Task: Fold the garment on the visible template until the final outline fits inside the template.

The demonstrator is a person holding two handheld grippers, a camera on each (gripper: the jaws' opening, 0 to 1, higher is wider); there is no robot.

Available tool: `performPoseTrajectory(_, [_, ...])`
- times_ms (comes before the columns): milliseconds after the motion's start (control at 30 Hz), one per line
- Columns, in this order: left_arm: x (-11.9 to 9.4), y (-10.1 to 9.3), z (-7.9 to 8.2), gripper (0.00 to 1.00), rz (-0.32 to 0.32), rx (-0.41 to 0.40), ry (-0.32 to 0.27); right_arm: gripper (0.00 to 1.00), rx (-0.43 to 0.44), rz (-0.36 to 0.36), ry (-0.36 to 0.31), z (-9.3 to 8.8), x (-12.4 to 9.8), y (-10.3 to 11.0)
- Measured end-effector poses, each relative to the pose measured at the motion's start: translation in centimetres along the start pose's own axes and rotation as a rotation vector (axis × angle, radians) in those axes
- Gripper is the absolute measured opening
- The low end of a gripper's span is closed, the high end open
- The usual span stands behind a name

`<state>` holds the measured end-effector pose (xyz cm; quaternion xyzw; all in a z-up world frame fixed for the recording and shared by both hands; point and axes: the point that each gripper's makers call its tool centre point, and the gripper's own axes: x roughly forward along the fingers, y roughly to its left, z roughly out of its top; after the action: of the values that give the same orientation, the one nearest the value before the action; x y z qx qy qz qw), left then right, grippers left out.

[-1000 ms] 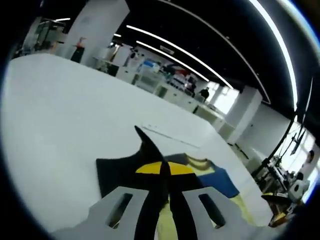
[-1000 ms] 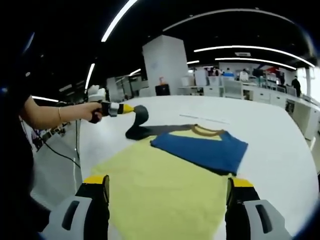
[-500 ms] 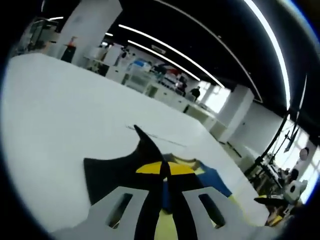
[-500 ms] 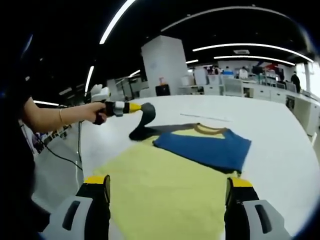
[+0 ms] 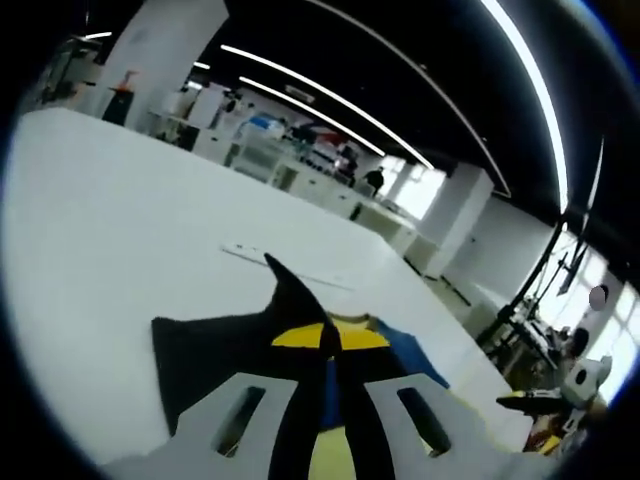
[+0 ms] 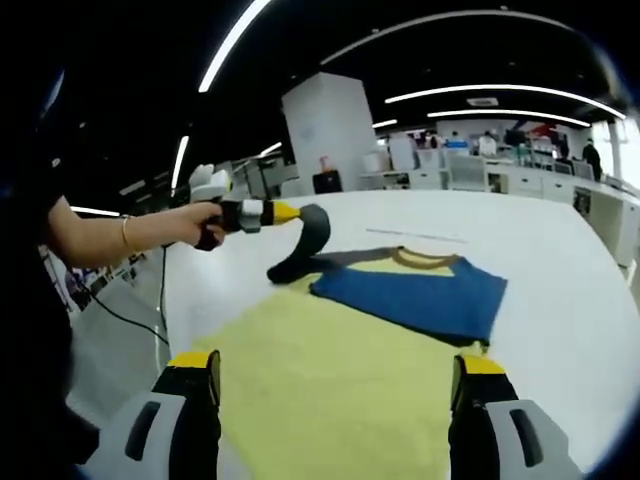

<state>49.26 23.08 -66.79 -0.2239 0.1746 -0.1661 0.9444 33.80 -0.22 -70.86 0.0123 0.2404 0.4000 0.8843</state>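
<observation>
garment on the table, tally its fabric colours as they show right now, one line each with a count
yellow body: 1
blue sleeve, folded across the chest: 1
dark sleeve, pinched and lifted by the left tool: 1
brown collar band: 1
total: 4 colours on 1 garment

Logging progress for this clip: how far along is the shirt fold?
Done: the blue sleeve lies folded across the yellow shirt. In hand: the left gripper, jaws shut, lifts the dark sleeve. Left: lay that sleeve over and fold the body; the right gripper hangs open.
</observation>
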Motion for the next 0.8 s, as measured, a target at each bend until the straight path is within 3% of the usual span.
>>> performPoseTrajectory(400, [2.1, -2.2, -0.7, 0.0, -0.061, -0.013, 0.0, 0.95, 0.005, -0.01, 0.012, -0.4, -0.3, -0.3])
performPoseTrajectory(800, [4.3, -5.9, -1.6, 0.0, -0.112, -0.004, 0.018, 0.93, 0.023, -0.016, 0.016, -0.6, -0.4, -0.7])
